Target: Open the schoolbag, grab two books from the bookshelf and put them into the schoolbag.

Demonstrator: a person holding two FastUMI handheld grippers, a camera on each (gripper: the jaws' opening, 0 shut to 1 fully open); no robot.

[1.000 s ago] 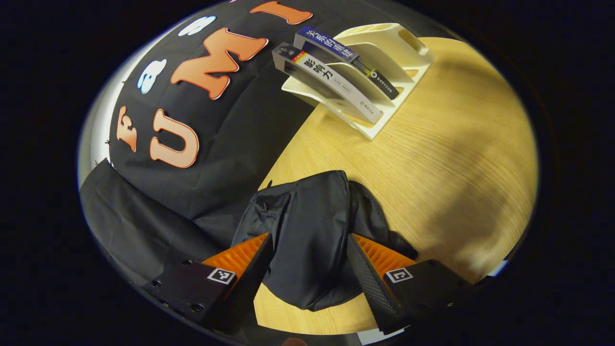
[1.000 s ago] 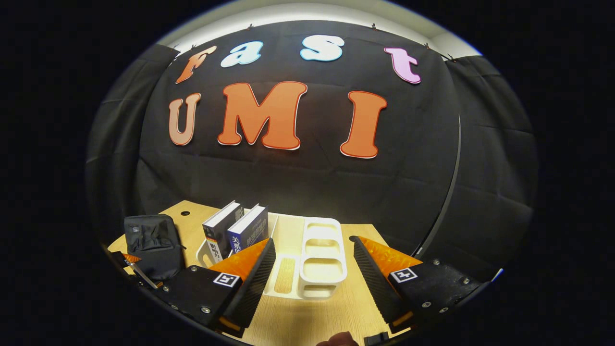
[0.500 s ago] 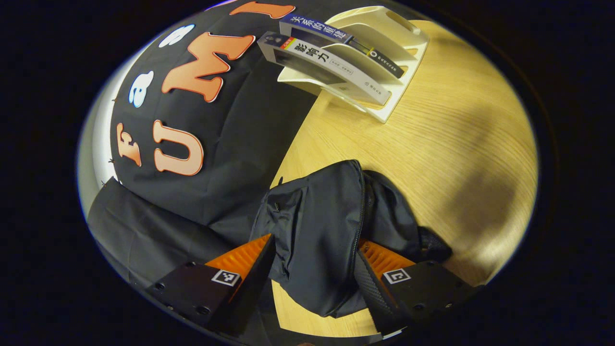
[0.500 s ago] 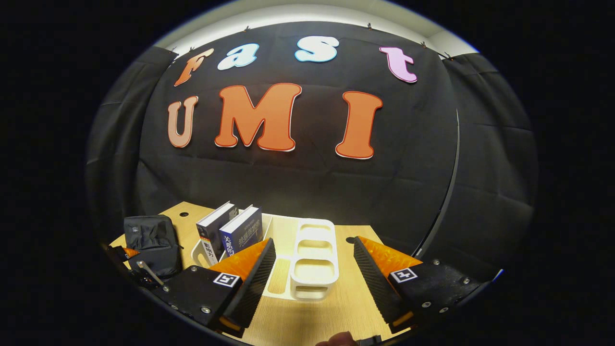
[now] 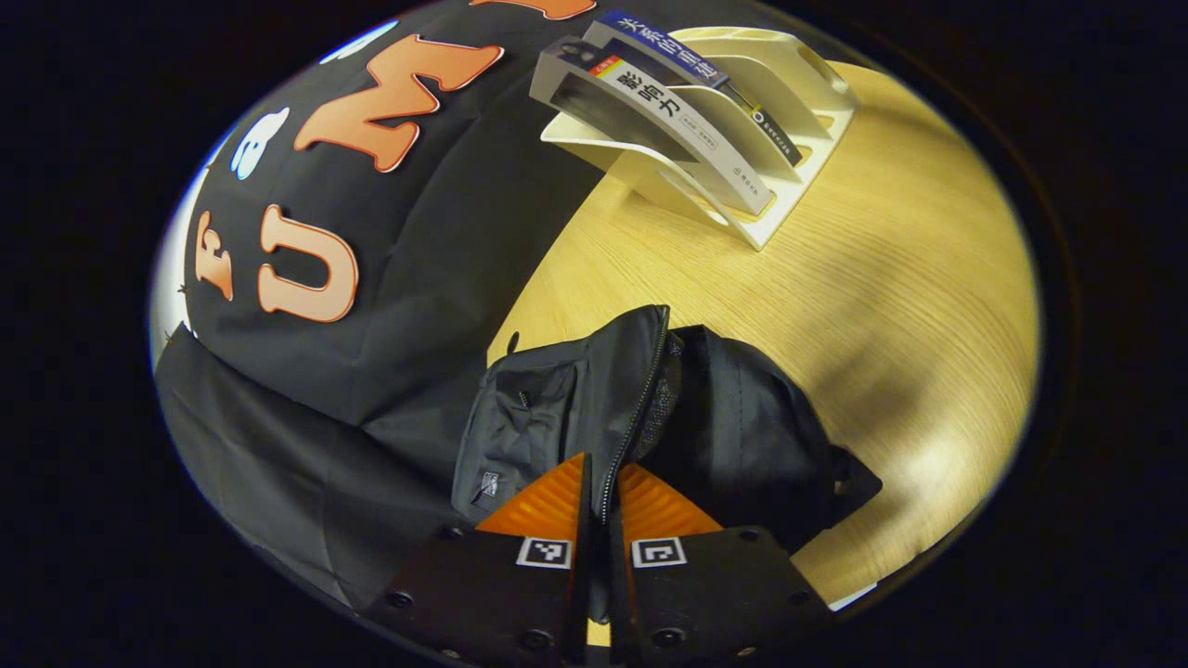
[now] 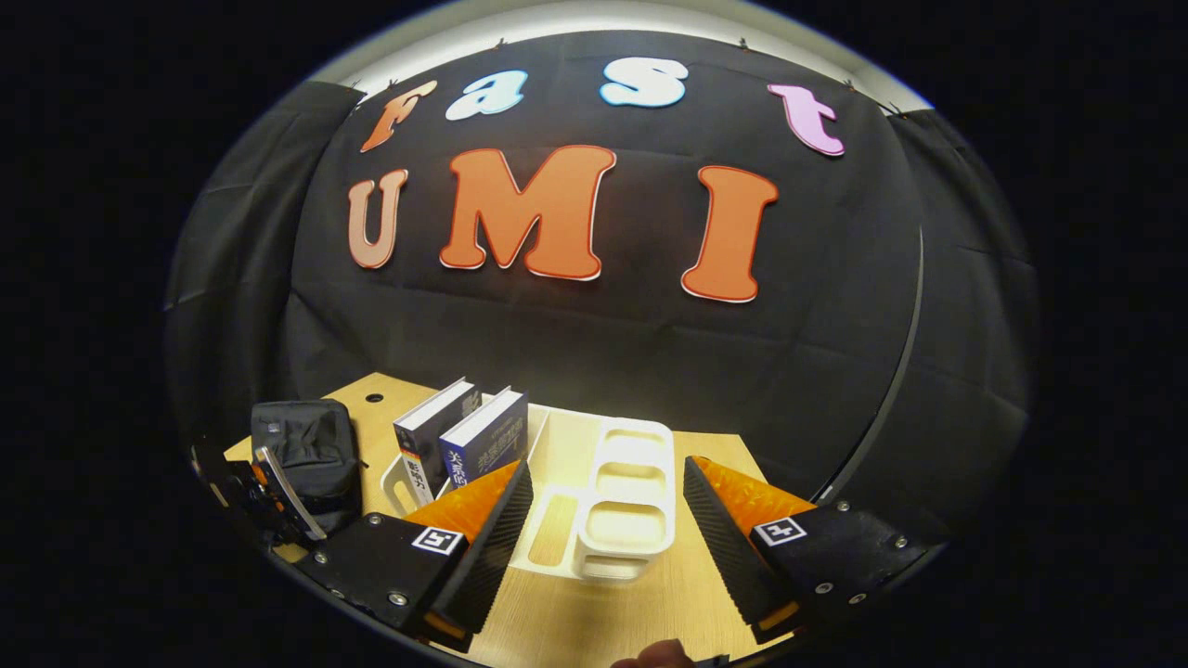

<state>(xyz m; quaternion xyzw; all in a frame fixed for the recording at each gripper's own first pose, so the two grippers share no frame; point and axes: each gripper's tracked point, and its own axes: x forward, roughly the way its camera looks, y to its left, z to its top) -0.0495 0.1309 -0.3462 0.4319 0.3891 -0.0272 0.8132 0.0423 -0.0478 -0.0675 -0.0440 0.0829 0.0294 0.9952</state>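
The left gripper [image 5: 599, 482] has just clenched its fingers on the schoolbag's [image 5: 566, 417] zipper edge — opening can start — while the right gripper [image 6: 608, 520] hangs released before the bookshelf [image 6: 622, 492].

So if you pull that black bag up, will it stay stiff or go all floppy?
Probably floppy: the schoolbag is thin wrinkled cloth that already sags and folds where the left gripper pinches its zipper edge. It looks fairly flat, so likely light, and it may drag along the table.
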